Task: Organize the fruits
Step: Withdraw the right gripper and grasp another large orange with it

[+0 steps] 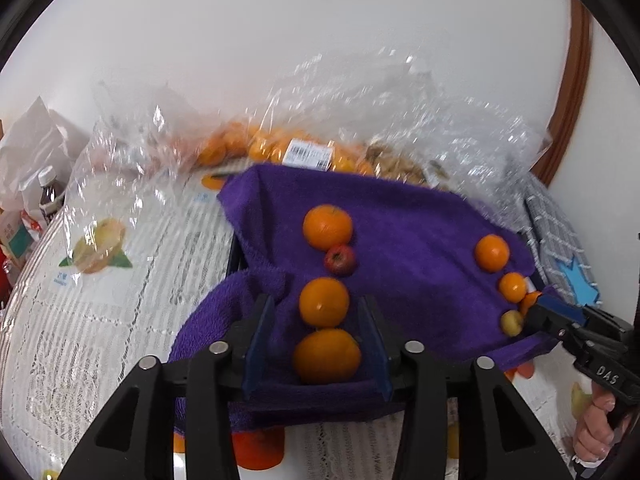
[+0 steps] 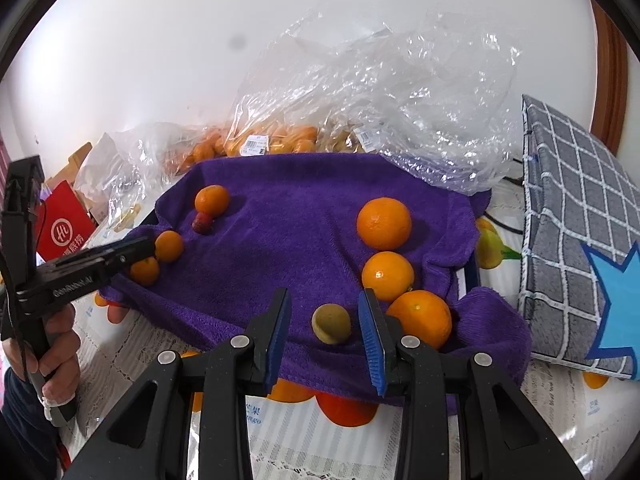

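Your left claw (image 1: pixel 324 344) stands spread around the nearest orange (image 1: pixel 327 356) in a column of fruit on the purple towel (image 1: pixel 400 232) draped over a tray on the bench, while your right claw (image 2: pixel 326 332), also spread, frames a small yellow-green fruit (image 2: pixel 331 324) at the towel's near edge. To pick the small fruit cleanly, you would do well to bring the blue pads (image 2: pixel 370 336) level with its widest part before squeezing, since one pad sits just beside a larger orange (image 2: pixel 420 318) that could be nudged off the cloth. On the left, centre the orange between the pads and close gently; the plush towel gives, and round fruit probably rolls. The oranges are glossy and bright, of mixed sizes, arranged in two loose columns; a small red fruit (image 1: pixel 340 260) touches the far orange (image 1: pixel 327 227) in the left column. Behind the towel, clear plastic bags (image 2: pixel 360 92) hold more orange fruit. A grey checked cloth (image 2: pixel 572 220) lies to the right.
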Demonstrator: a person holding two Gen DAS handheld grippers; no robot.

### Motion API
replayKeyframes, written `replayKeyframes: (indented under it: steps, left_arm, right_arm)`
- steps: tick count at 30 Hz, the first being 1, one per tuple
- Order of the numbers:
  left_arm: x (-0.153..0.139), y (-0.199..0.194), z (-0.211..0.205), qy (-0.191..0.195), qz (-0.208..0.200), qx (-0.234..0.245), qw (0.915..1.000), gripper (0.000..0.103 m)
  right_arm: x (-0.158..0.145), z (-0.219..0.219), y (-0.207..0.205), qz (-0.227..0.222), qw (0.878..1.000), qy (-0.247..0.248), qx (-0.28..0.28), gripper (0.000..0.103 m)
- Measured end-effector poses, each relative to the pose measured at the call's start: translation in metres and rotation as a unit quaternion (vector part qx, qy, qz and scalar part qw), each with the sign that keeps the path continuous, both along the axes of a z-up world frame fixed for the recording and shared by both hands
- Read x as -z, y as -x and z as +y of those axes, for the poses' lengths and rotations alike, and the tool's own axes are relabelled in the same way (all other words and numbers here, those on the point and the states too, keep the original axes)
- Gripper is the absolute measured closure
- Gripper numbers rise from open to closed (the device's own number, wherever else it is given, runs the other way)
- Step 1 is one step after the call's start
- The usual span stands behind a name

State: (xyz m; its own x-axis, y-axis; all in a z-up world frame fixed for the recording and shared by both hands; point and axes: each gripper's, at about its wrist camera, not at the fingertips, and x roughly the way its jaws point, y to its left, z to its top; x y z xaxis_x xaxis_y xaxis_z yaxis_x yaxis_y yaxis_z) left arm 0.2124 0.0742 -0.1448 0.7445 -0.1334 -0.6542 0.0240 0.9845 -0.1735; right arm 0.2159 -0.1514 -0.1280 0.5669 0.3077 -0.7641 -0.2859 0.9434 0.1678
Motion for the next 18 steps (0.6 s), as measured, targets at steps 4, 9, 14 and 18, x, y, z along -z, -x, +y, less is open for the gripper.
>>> replayKeyframes:
  steps: [4,9,14,18]
  left_arm:
    - [-0.003,0.007,0.001,0.019,-0.015,0.005,0.9997,0.056]
    - [-0.008,0.016,0.002,0.027,-0.033,0.006,0.9991,0.054]
    - [-0.008,0.023,0.013,0.055,-0.045,-0.004,0.9975,0.054]
    - [-0.009,0.034,0.019,0.062,-0.052,-0.01,0.9967,0.054]
  right_arm:
    - [-0.006,0.003,0.005,-0.003,1.0,0.004,-0.002,0.067]
    - [-0.018,0.008,0.022,0.003,1.0,-0.016,-0.012,0.062]
    - [-0.018,0.024,0.043,0.015,0.999,-0.027,-0.032,0.059]
    - [-0.009,0.039,0.057,0.031,0.998,-0.032,-0.05,0.059]
